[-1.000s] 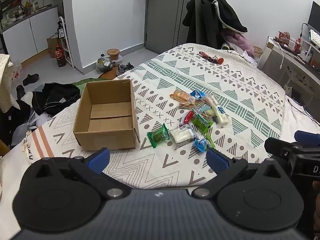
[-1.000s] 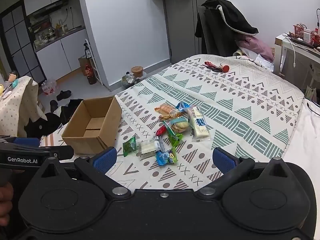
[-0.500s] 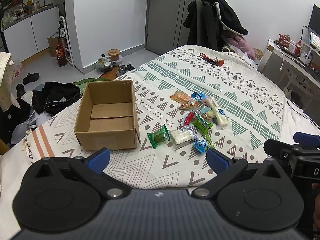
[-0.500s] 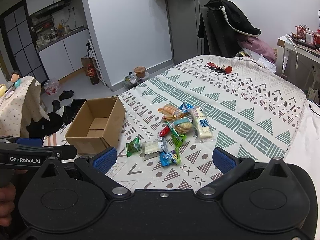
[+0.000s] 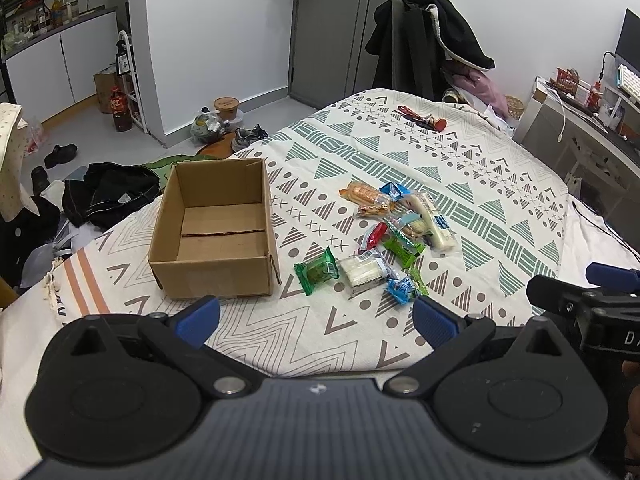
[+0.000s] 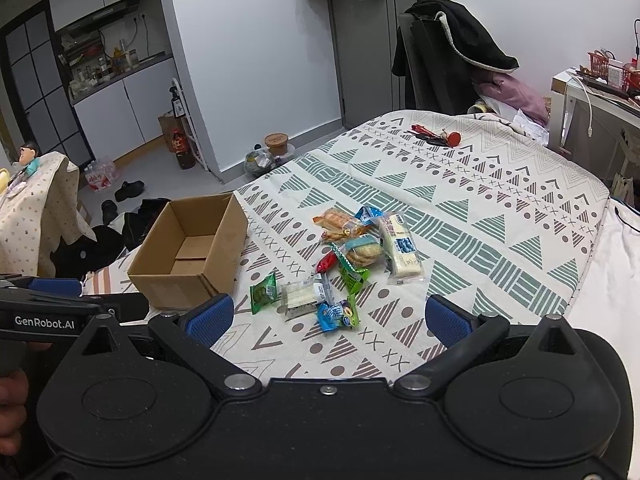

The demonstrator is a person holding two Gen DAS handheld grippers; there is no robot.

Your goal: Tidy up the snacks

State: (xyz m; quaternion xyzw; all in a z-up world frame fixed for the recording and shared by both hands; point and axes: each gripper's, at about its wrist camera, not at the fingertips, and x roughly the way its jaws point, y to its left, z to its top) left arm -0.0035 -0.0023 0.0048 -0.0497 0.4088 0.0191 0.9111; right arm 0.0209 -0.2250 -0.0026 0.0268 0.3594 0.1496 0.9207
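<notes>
Both claws hover over the near edge of the bed point(image 5: 500, 184), both spread wide, nothing between the fingers. Left claw point(image 5: 316, 318) sits at 6 o'clock in its own view; right claw point(image 6: 328, 318) likewise in its view. Each claw's side shows in the other's view: left at 9 o'clock, right at 3 o'clock. Open cardboard box point(image 5: 216, 228) stands on the bedspread at 10 o'clock from the left claw, empty inside, flaps down flat. Snack pile point(image 5: 396, 236) lies just right of the box, apart from it, at 1 o'clock from the left claw. Nearest pieces: green pack point(image 5: 317, 271) closest to the box, white pack point(image 5: 365, 270) beside it, blue pack point(image 5: 401, 289) nearest the claws. Farther back: red pack point(image 5: 374, 237), long white bar point(image 5: 432, 220), orange pack point(image 5: 362, 194). Packs overlap in the middle. Red keys point(image 5: 420, 117) lie at the far end of the bed, well apart from the snacks. Dark coat point(image 5: 424, 40) hangs on a chair at 12 o'clock.
</notes>
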